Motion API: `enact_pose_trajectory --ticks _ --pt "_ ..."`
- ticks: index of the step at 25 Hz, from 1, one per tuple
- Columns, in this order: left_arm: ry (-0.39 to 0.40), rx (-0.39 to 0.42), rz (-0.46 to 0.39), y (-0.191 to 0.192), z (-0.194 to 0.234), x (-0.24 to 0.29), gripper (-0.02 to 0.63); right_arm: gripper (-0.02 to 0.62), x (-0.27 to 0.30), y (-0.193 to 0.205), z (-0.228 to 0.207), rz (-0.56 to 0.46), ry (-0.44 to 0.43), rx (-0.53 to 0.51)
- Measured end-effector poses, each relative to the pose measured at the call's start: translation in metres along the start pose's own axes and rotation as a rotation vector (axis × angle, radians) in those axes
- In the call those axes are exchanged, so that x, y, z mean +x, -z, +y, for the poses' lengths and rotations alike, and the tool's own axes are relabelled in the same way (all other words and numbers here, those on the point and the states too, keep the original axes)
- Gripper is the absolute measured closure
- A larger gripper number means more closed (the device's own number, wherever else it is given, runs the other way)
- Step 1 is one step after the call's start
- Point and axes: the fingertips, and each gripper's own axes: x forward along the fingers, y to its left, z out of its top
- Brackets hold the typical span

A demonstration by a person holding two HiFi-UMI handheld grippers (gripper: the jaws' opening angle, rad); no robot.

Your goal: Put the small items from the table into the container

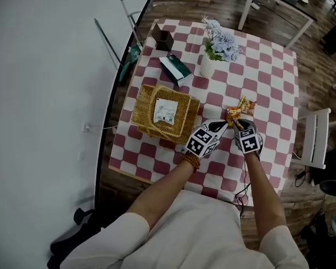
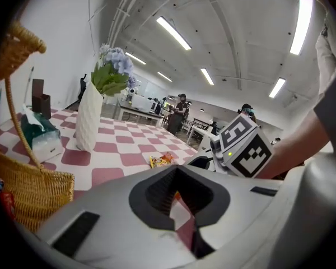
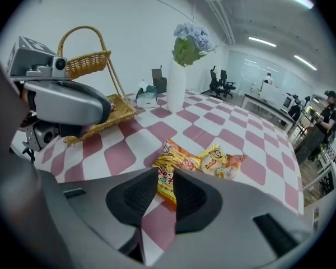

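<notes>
Two small snack packets lie on the red-and-white checked table: an orange one [image 1: 233, 115] [image 3: 178, 160] and a yellow one [image 1: 247, 105] [image 3: 224, 162] just beyond it. My right gripper [image 1: 238, 124] [image 3: 166, 176] points down at the orange packet, open, and the packet's near end shows in the gap between its jaws. To the left of it, my left gripper [image 1: 217, 127] [image 2: 176, 170] is shut with nothing in it, low over the cloth. The wicker basket [image 1: 145, 119] [image 3: 103, 108] stands to the left and holds a white packet [image 1: 167, 110].
A white vase of blue flowers [image 1: 211, 60] [image 2: 89, 116] and a green tissue box [image 1: 176, 69] stand behind the basket, with a dark box [image 1: 163, 38] at the far corner. A white chair [image 1: 316, 139] is at the table's right edge. People stand far off in the room.
</notes>
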Motion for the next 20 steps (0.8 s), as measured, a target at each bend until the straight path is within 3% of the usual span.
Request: enact_pose_trajectory --ticks 10,16,20 --pt "-0.003 -0.044 0.032 0.013 0.010 0.013 0.578 0.485 0.030 0.012 -0.005 0.072 -0.016 -0.037" --pt "-0.003 -0.057 0.019 0.011 0.006 0.006 0.578 0.554 0.022 0.003 -0.006 0.035 -0.003 -0.042" --pt "0.006 -0.033 0.008 0.004 -0.006 -0.001 0.578 0.563 0.004 -0.006 -0.007 -0.013 0.010 -0.027"
